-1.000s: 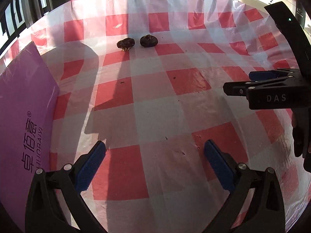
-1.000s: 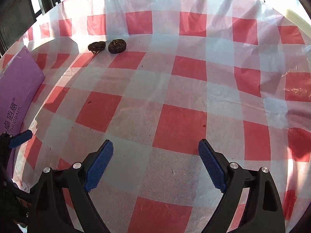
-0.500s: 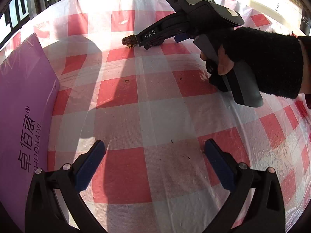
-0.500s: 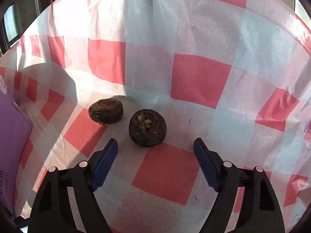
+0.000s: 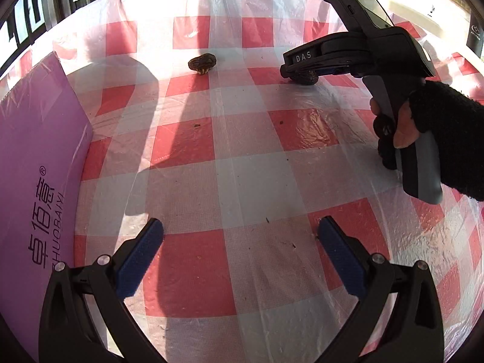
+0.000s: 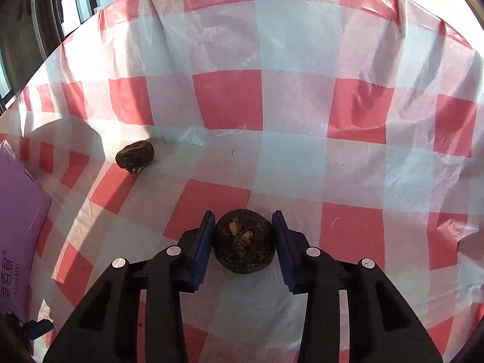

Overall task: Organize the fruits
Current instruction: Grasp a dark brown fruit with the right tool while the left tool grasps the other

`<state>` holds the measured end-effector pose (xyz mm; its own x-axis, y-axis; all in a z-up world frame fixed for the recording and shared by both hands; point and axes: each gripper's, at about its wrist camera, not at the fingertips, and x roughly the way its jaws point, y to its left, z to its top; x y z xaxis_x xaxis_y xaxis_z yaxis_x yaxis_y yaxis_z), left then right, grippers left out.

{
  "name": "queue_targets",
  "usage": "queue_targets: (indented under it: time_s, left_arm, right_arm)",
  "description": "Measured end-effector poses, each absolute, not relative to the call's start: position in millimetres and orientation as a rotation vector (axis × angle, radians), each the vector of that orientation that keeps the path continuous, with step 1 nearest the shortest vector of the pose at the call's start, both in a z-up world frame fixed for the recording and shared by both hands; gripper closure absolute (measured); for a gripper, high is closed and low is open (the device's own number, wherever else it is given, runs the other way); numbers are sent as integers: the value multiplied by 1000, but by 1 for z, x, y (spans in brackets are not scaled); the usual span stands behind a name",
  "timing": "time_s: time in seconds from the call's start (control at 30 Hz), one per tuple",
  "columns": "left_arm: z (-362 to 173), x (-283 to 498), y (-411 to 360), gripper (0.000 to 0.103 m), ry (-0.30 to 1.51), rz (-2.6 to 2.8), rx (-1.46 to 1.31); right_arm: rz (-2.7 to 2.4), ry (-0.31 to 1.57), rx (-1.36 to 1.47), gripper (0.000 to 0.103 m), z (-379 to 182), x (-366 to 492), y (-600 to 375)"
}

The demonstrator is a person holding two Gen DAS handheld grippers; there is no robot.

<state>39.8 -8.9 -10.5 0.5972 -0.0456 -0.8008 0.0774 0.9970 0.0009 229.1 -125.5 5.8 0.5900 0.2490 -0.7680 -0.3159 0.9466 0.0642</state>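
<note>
While the right gripper (image 6: 243, 243) sits low over the red-and-white checked tablecloth (image 6: 296, 157), its two blue-padded fingers (image 6: 203, 248) press against either side of a round dark fruit (image 6: 244, 240), which fills the gap between them. The fruit's upper face shows a pale, dried patch. In the left wrist view this same gripper (image 5: 292, 71) appears far to the right, gripped by a black-gloved hand (image 5: 435, 139), with the held fruit (image 5: 305, 77) showing just beneath its tip; whether it rests on the cloth or clears it I cannot tell.

A second, more wrinkled dark fruit (image 6: 135, 156) lies alone on the cloth, far and to the left of the held one and well apart from it. From the left wrist view it (image 5: 202, 63) sits at the far middle.

The left gripper (image 5: 240, 249) hangs near the front with its fingers spread wide and nothing between them. A pink box (image 5: 33, 181) with printed characters stands along the left edge.
</note>
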Motion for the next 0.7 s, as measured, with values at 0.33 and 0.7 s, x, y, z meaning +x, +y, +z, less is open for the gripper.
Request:
queue_targets:
  time_s: [0.33,0.7]
  left_arm:
    - [9,113,2,2,943,-7,-75]
    - [11,269,25,9,921,92,-99]
  right_arm:
    - [297,883,-30,63,1,218,-153]
    - [302,885,-21,62,4,211,-149]
